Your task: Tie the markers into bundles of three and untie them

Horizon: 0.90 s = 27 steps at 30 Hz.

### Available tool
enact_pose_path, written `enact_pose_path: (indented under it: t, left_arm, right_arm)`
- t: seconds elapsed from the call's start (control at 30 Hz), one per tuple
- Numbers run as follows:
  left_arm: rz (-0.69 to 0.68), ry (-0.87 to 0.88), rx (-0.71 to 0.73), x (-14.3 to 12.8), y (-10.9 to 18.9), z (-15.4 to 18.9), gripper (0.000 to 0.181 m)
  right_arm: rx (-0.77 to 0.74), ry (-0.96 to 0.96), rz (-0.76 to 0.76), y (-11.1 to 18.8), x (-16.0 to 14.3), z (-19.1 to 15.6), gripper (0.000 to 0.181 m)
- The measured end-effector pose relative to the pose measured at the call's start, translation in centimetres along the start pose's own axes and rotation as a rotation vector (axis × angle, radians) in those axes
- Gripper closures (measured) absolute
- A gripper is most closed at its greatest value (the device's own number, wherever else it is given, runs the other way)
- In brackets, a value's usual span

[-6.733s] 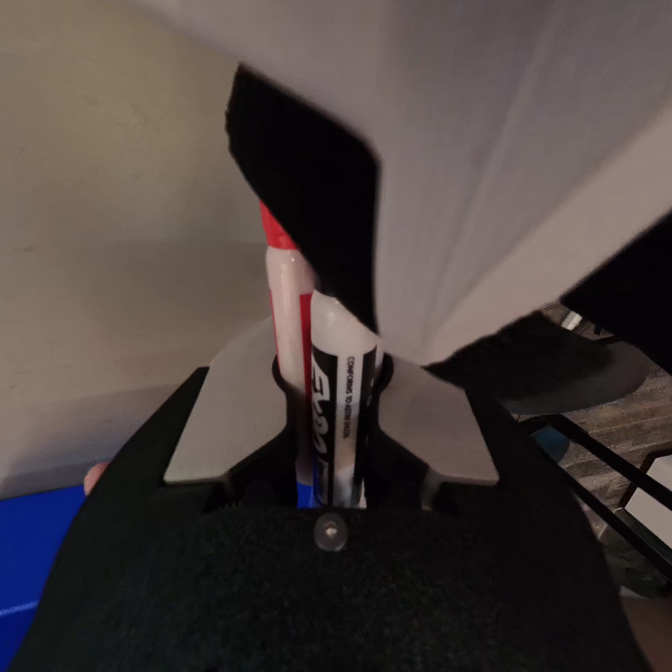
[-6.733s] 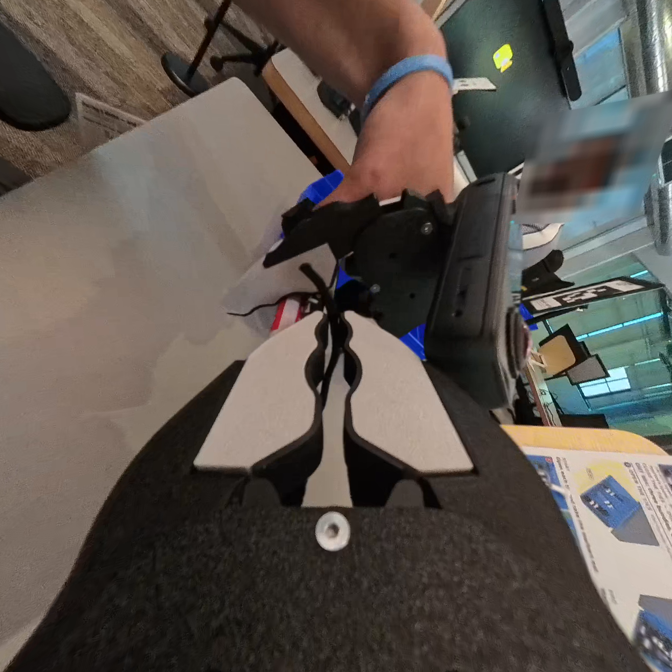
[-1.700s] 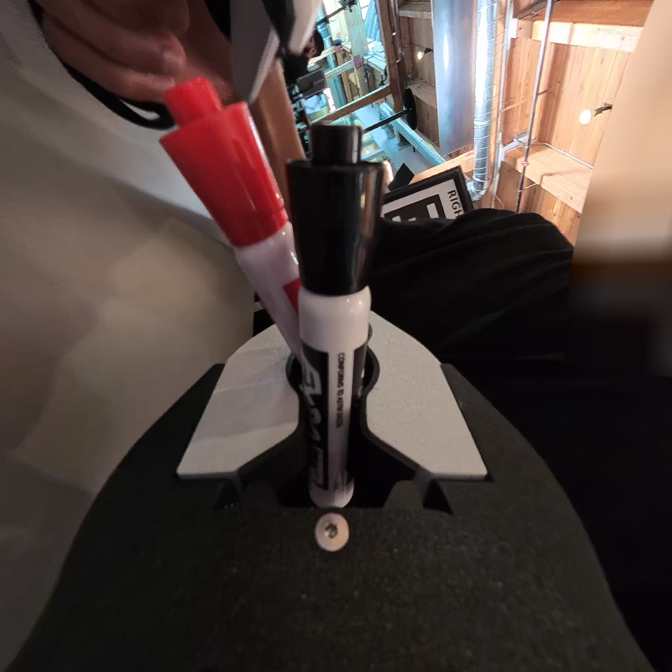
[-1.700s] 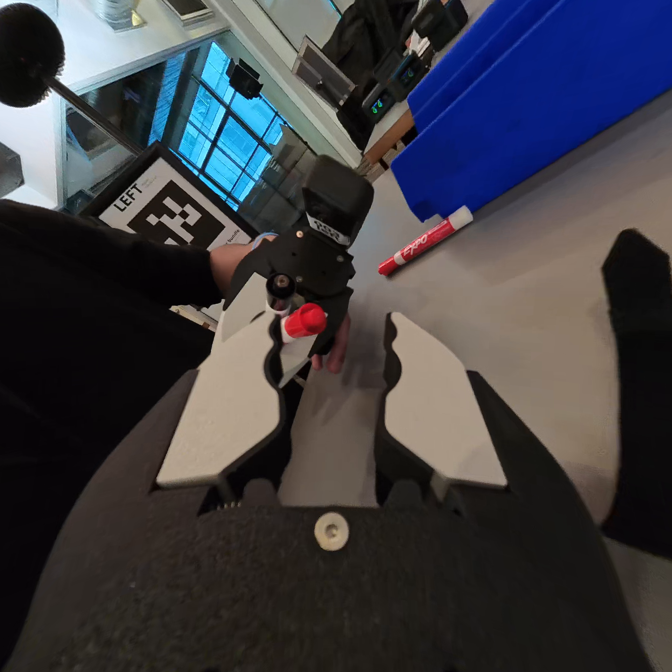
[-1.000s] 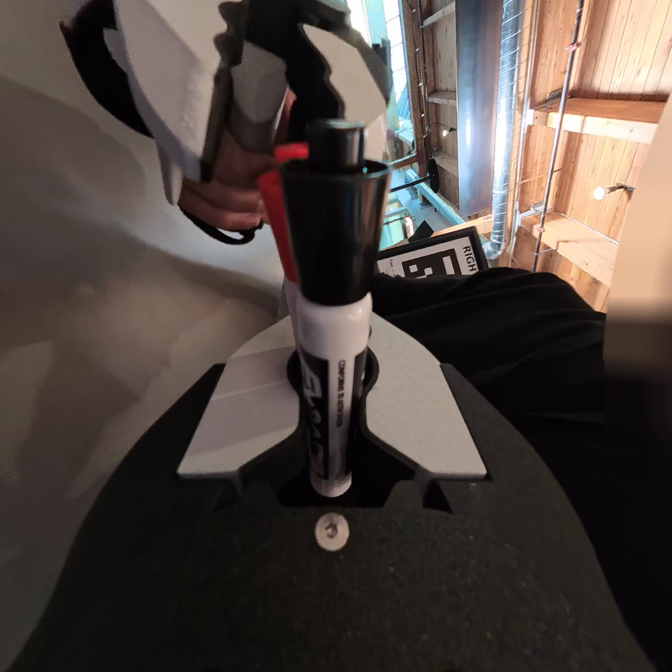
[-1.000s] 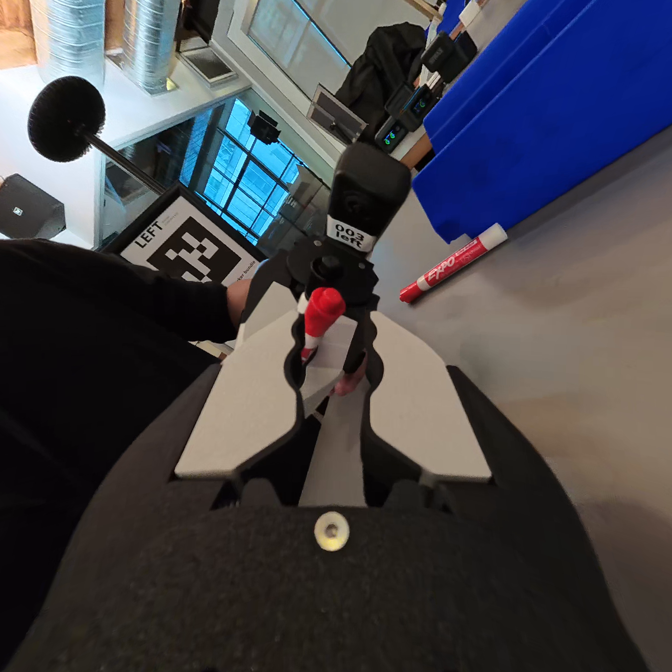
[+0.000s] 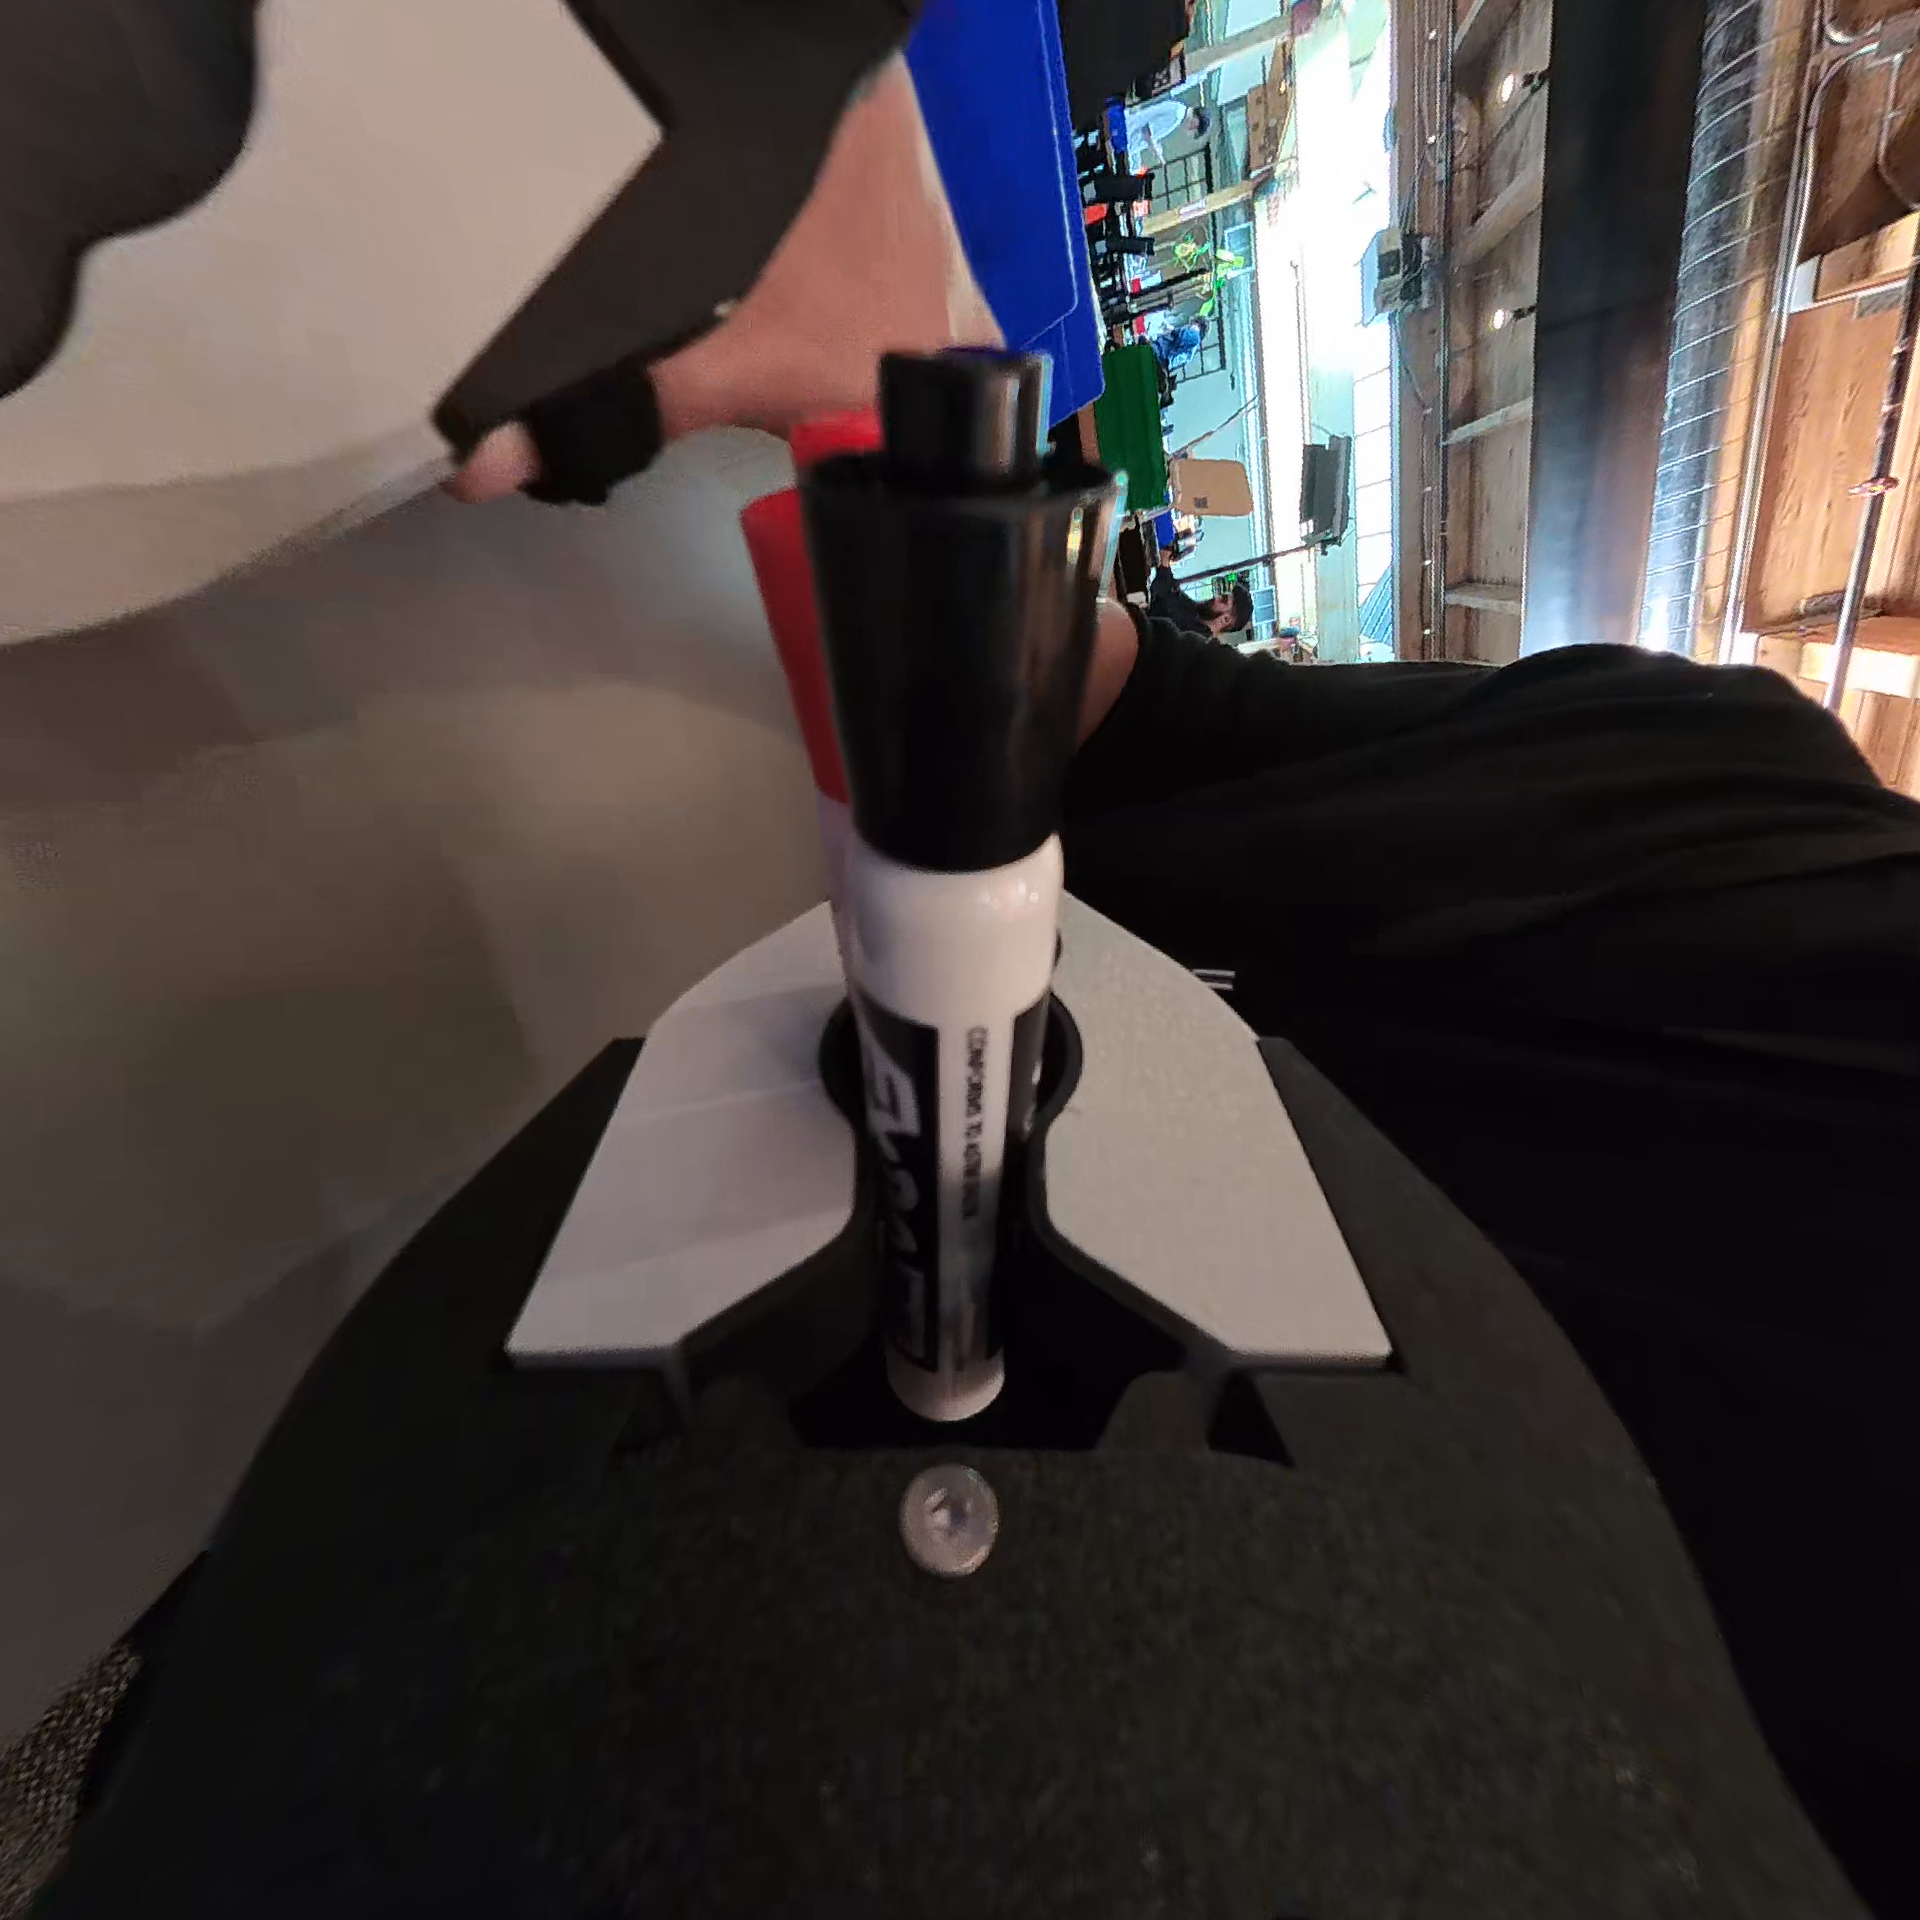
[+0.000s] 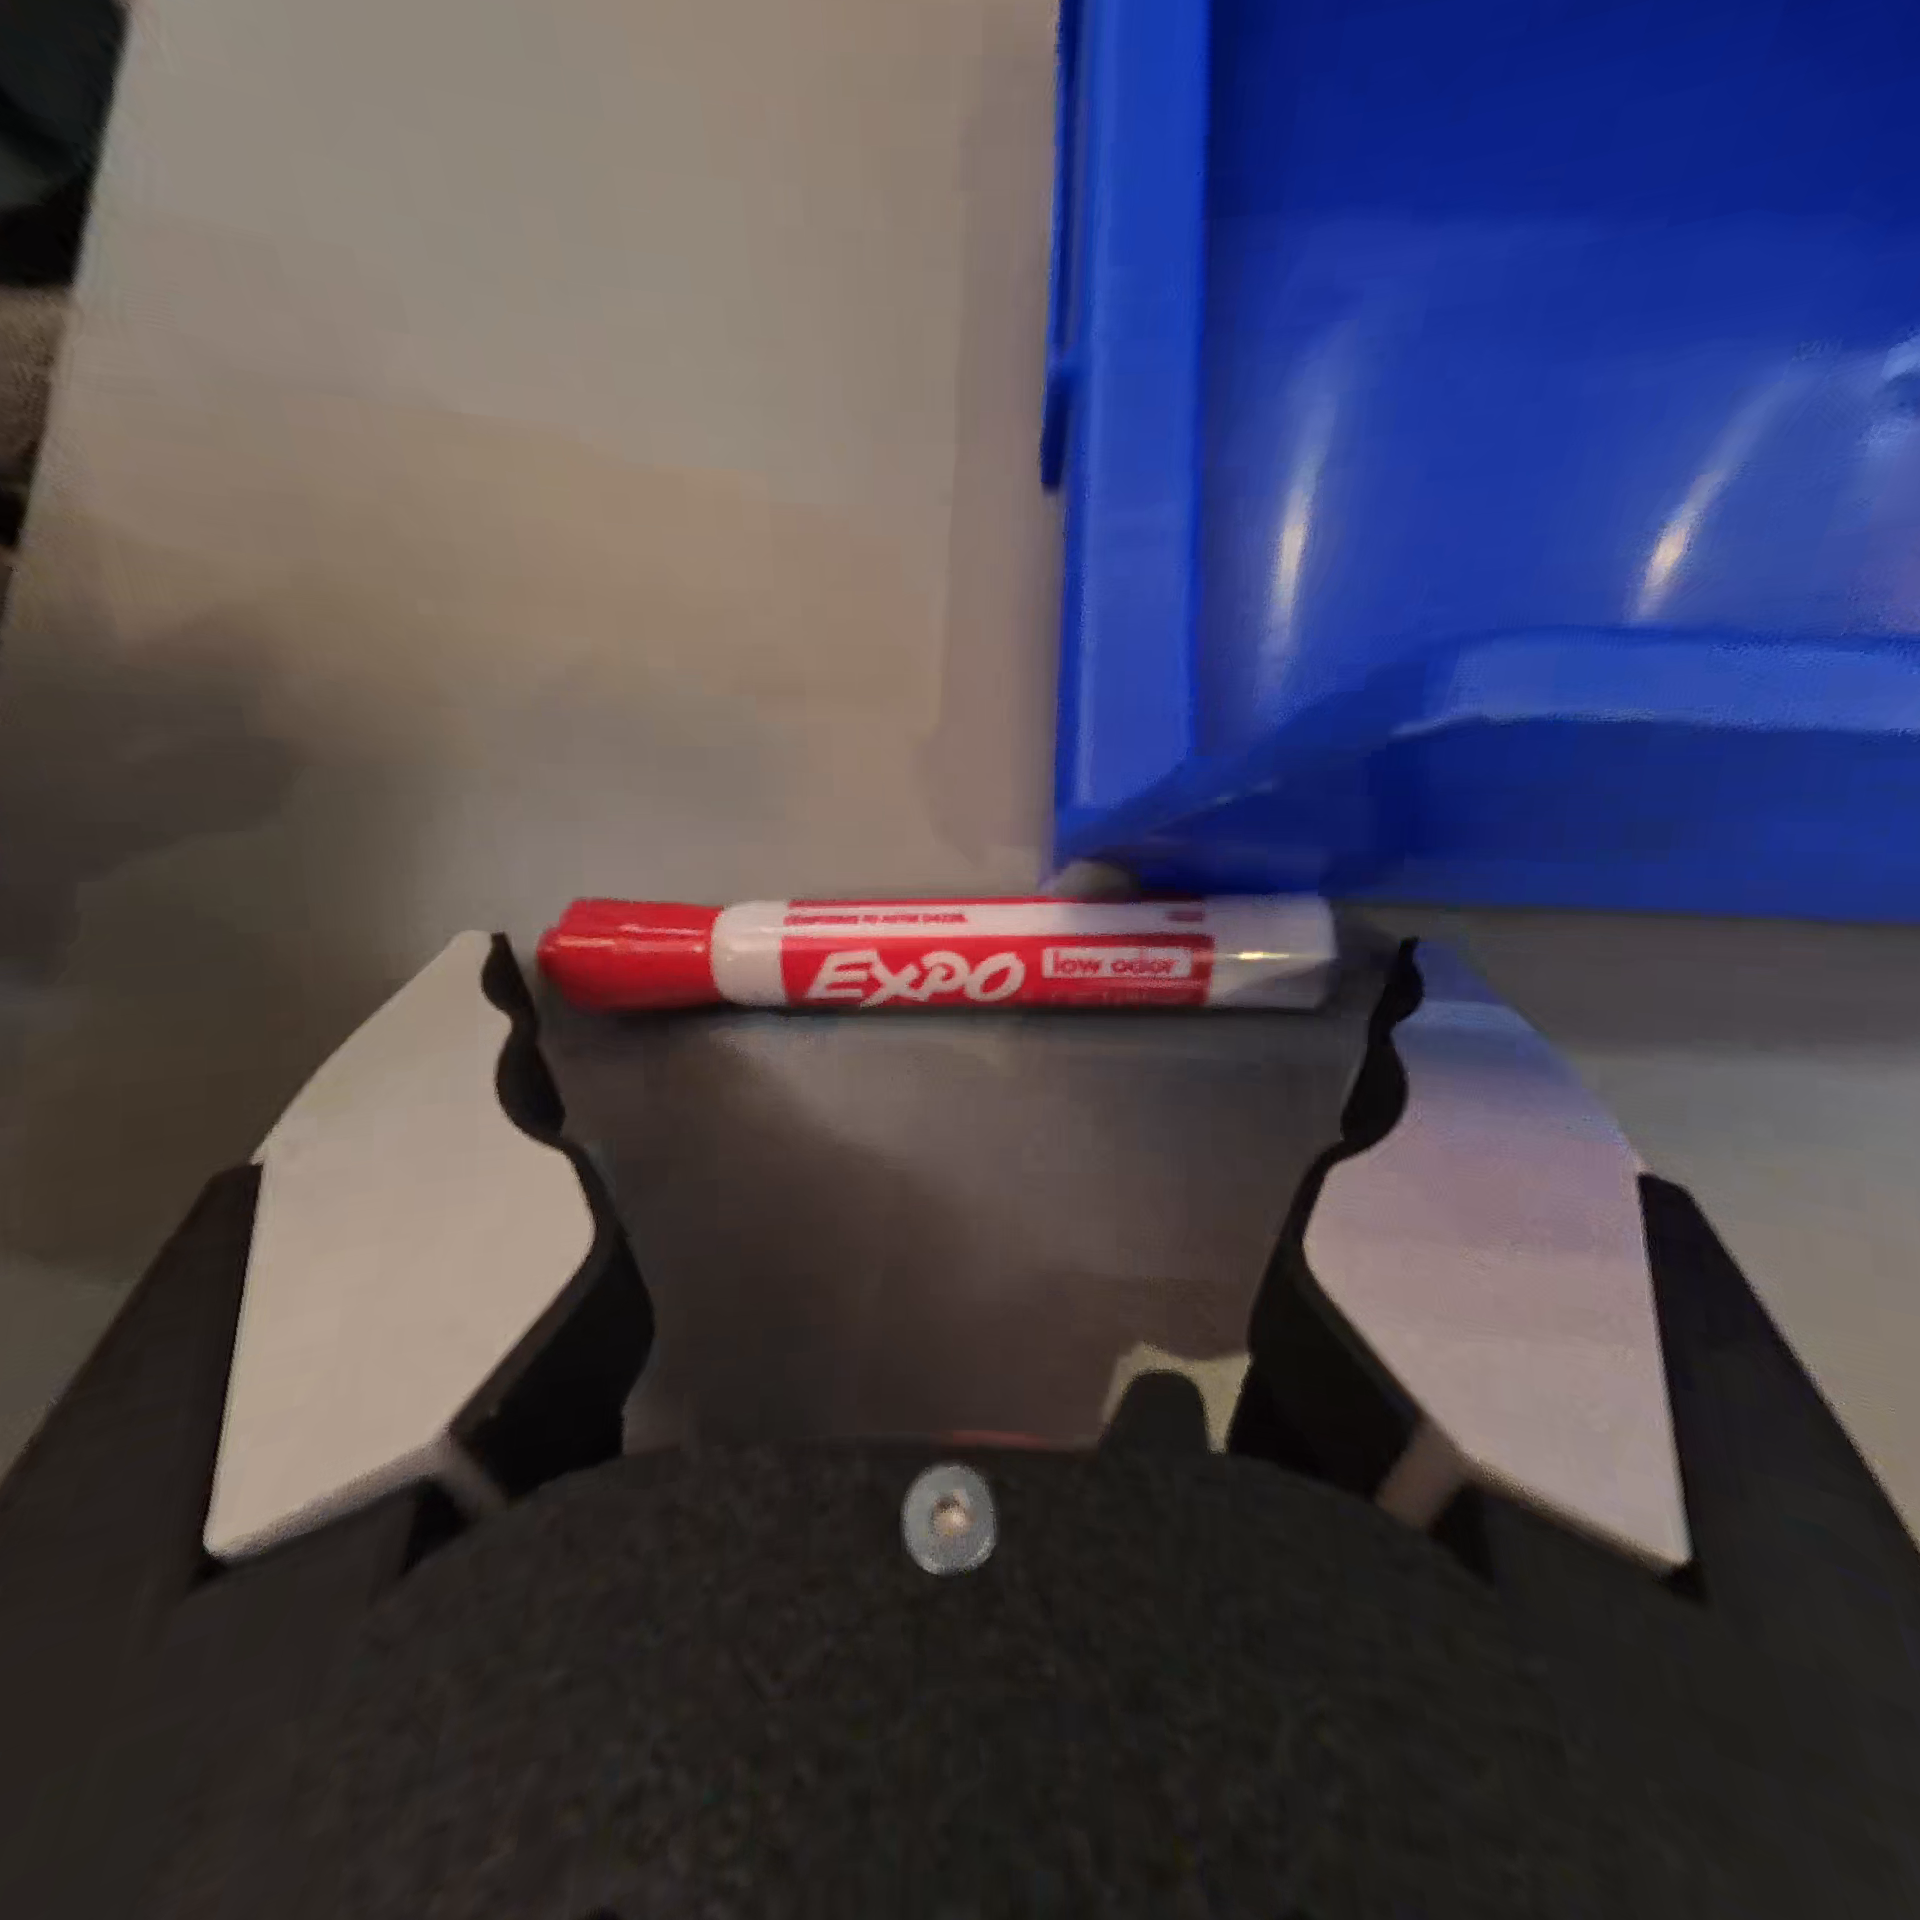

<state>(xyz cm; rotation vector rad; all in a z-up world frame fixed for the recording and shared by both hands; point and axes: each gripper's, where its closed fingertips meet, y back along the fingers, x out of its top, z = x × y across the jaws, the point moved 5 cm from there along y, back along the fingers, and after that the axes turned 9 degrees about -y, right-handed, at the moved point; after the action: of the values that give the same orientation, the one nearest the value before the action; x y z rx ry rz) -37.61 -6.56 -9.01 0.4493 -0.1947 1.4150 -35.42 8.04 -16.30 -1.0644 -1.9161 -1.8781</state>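
Left hand-held gripper (image 7: 951,1049) clamping black marker (image 7: 940,935), red marker (image 7: 800,644) half hidden, right hand-held gripper (image 8: 951,987) spread wide.

Blue bin (image 8: 1455,416) on grey table (image 8: 520,416).

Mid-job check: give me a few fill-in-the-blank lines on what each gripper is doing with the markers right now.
1. The left gripper is shut on a marker with a ____ cap.
2. The right gripper has its jaws ____, with nothing gripped.
3. The loose red marker lies on the table beside a ____ bin.
4. The marker behind the black marker has a ____ cap.

Missing words: black; open; blue; red
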Motion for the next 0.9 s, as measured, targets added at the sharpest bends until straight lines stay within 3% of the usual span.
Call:
enact_pose_path:
  t: [0.13,0.27,0.33,0.53,0.7,0.73,0.8,0.9]
  left_arm:
    - [-0.037,-0.022,0.000,0.3,-0.3,-0.2,0.155]
    - [-0.051,-0.048,-0.011,1.5,-1.1,-0.2,0.155]
    - [-0.070,-0.067,-0.017,2.1,-1.9,-0.2,0.155]
    - [-0.164,-0.131,-0.033,4.5,-5.9,-0.9,0.155]
    - [-0.255,-0.108,-0.167,6.3,-9.9,-0.8,0.155]
    - [-0.293,-0.124,-0.155,6.5,-10.6,-1.1,0.155]
    - [-0.350,-0.144,-0.143,6.9,-11.7,-1.4,0.155]
    - [-0.380,-0.146,-0.158,7.8,-12.8,-1.4,0.155]
  right_arm:
    - [0.006,0.045,-0.043,0.5,-0.6,0.2,0.045]
    - [0.049,0.000,-0.051,3.7,-2.7,1.6,0.046]
    - [0.185,-0.134,-0.003,6.4,-4.1,2.2,0.046]
    - [0.645,-0.551,0.348,17.0,-5.0,2.3,0.046]
    - [0.861,-0.591,0.511,23.1,-6.8,1.8,0.047]
    - [0.822,-0.621,0.511,23.4,-7.6,2.4,0.047]
    - [0.497,-0.549,0.375,22.2,-10.5,4.0,0.047]
    - [0.133,-0.399,0.187,20.8,-14.3,5.4,0.047]
